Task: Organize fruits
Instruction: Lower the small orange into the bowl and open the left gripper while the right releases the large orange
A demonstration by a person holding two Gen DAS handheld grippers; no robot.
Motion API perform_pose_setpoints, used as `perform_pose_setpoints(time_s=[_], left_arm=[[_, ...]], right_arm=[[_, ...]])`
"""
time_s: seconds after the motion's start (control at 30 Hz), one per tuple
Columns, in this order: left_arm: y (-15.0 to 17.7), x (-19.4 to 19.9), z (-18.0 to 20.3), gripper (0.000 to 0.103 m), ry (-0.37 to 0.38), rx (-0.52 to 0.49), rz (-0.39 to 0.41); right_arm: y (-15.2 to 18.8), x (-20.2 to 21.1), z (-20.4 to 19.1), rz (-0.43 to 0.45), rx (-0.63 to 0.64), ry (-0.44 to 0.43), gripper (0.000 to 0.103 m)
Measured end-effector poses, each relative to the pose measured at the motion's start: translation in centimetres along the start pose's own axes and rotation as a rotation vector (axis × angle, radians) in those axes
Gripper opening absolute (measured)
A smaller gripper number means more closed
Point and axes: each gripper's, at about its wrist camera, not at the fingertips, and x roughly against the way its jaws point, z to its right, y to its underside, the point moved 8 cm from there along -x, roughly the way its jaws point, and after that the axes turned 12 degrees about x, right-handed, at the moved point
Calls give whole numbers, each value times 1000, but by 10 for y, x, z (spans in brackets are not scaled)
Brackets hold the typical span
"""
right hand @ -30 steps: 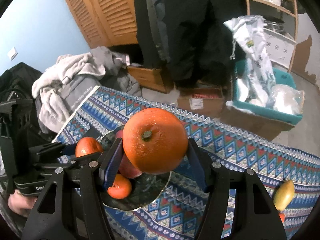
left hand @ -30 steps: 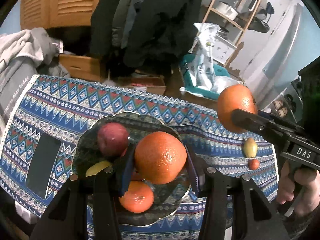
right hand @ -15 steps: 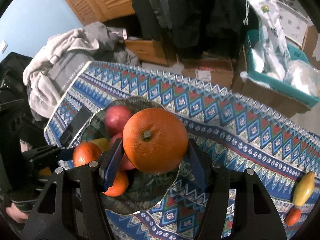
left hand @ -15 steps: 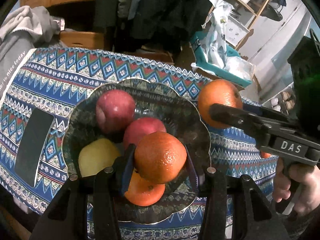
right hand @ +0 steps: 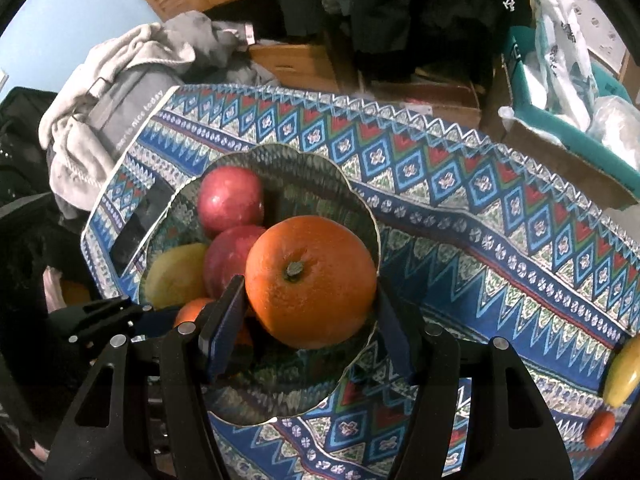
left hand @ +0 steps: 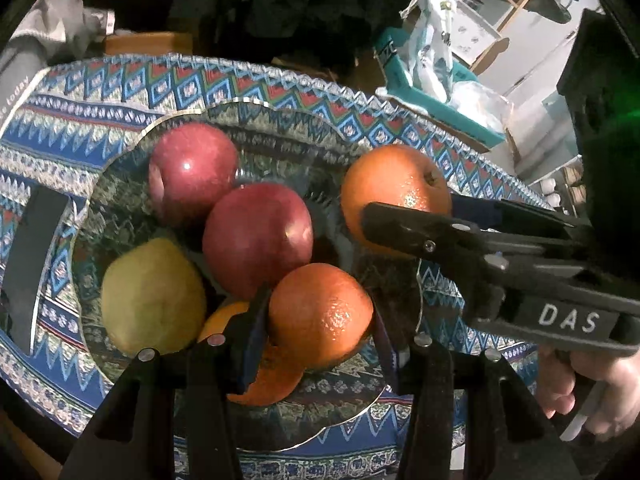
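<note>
A scalloped glass bowl (right hand: 362,204) sits on the patterned cloth. Inside, one red apple (left hand: 192,172) lies at eleven o'clock, a second red apple (left hand: 256,240) at the centre, and a yellow-green pear (left hand: 152,294) at eight o'clock. A small orange (left hand: 320,314), held up over the bowl's six o'clock, partly covers another orange (left hand: 264,376) beneath it. A larger orange (right hand: 310,280), stem end up, hangs at the three o'clock rim. Well outside at four o'clock lie a yellow fruit (right hand: 622,372) and a small red-orange fruit (right hand: 599,428).
</note>
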Motion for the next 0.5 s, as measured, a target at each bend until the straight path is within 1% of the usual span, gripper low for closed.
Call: perform_pose_setpoints(time_s=[0.13,0.23,0.37,0.5], left_arm=[[1,-1,2,50,19,4,-4],[2,-2,4,55,7,-2,-8],[0,-3,5,62,5,-3,-5],[-1,-1,2,62,5,14,-7]], right_arm=[[3,-8,-3,-23,-1,-9,64],[7,-13,-2,-34,-4,-4,65],[3,-6,-1,-3,-16,-15,65],[-2,4,-2,20,-22,-18,65]])
